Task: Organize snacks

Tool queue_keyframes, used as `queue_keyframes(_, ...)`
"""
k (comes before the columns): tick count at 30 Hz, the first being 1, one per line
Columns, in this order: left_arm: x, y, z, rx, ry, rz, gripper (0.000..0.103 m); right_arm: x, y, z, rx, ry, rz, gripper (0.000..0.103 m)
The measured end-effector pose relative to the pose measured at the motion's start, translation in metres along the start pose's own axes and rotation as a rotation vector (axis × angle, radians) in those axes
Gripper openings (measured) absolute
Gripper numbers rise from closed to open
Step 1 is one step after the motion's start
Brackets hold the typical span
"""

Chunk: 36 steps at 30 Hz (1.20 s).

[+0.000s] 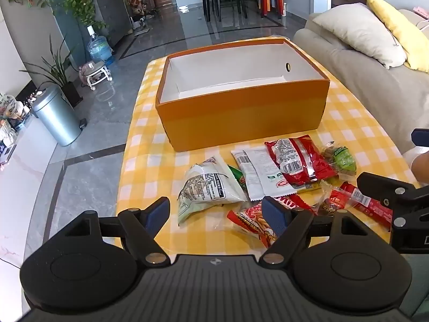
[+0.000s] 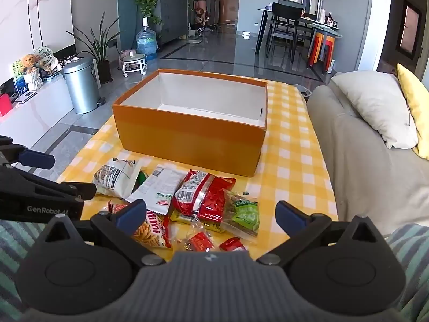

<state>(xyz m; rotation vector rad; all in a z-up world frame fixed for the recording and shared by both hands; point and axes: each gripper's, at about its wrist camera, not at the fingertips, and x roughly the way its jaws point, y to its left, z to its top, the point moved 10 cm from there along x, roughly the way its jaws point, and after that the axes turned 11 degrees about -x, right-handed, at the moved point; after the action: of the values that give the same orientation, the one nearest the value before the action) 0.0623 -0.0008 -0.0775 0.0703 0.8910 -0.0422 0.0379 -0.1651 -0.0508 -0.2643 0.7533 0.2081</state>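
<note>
Left claw and right claw are held released near the snack packets, before the orange box.

1 orange box, approx 8 snack pkts

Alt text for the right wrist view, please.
An open right gripper hovers over a pile of crinkly snack packets on a yellow checked tablecloth; behind them stands an open orange cardboard box, nothing visible inside.

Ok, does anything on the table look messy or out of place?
The snack packets lie in a loose overlapping heap on the checked cloth in front of the orange box, which looks empty. Nothing seems spilled or torn.
</note>
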Motion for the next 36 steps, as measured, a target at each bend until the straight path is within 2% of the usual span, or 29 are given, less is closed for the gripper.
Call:
queue_keyframes(7,0.001,0.004,0.000,-0.019,0.021,-0.057,0.087,0.004,0.006,-0.002,-0.014,0.008,-0.007,0.099)
queue_keyframes(8,0.006,0.003,-0.003,-0.014,0.031,-0.016,0.087,0.008,0.007,-0.002,-0.018,0.016,-0.007,0.099)
queue_keyframes(36,-0.001,-0.004,-0.006,-0.012,0.016,-0.036,0.087,0.013,0.001,-0.004,0.003,0.051,-0.005,0.099)
